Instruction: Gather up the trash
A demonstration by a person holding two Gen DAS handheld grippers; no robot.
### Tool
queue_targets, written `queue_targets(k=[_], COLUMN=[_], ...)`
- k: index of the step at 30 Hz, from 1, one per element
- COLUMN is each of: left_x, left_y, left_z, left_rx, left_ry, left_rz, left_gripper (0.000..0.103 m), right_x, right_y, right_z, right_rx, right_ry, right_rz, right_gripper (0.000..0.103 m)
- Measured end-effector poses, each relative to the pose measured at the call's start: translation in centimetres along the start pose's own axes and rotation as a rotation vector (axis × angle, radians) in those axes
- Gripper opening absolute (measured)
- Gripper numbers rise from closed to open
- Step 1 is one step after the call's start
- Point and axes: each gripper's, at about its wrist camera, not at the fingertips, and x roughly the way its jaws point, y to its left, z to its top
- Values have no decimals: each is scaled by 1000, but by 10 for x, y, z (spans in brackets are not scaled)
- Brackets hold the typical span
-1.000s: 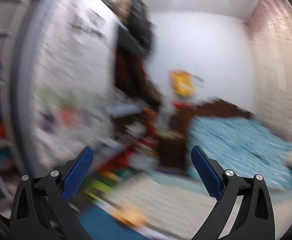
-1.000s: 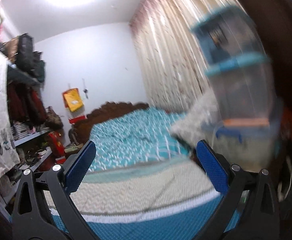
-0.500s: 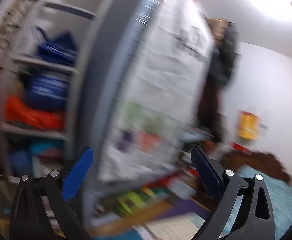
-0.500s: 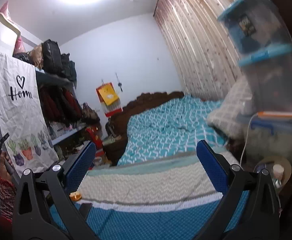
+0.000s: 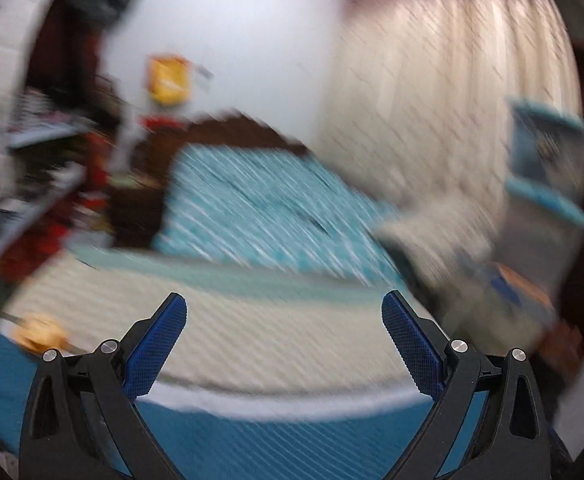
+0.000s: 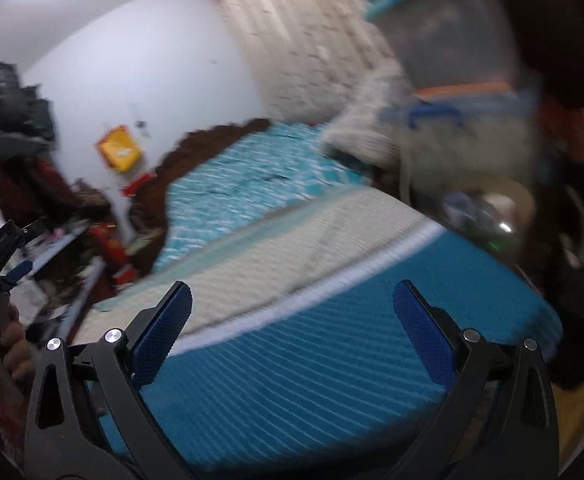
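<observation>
Left gripper: 2 blue textured pads spread wide, nothing between them, held above the near end of the bed; likely kept apart because nothing has been chosen to pick up yet.
Right gripper: 2 blue pads likewise parted and empty, over the dark teal ribbed blanket.
Trash: 1 small orange-yellow crumpled item lies on the cream woven blanket, left of the left gripper and apart from it; too blurred to identify, but probably the target.
Bed: 1, with a turquoise patterned cover beyond the blankets.
Storage: stacked clear plastic boxes with blue lids right of the bed, at least 2.
Far wall: 1 yellow hanging item.
</observation>
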Motion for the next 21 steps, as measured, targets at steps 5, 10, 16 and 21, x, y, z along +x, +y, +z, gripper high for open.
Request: queue_targets(k=[5,10,16,21], left_x=[50,63,77,90], left_y=[-93,-163,-188,-176], left_z=[-53,-104,-131,-127], left_rx=[125,320,410,410], left_ry=[205,299,315,317], left_rz=[-179,-257,-242,-165], left_gripper=[94,94,94,94], right_x=[-6,-5,6,26], right_y=[-36,-74,-89,-82], right_z=[-12,-22,-28,-31], right_rx=[53,167,194,180], right_ry=[-11,11,21,52], right_rz=[-161,-256,-271,-253], right_gripper=[100,100,100,100])
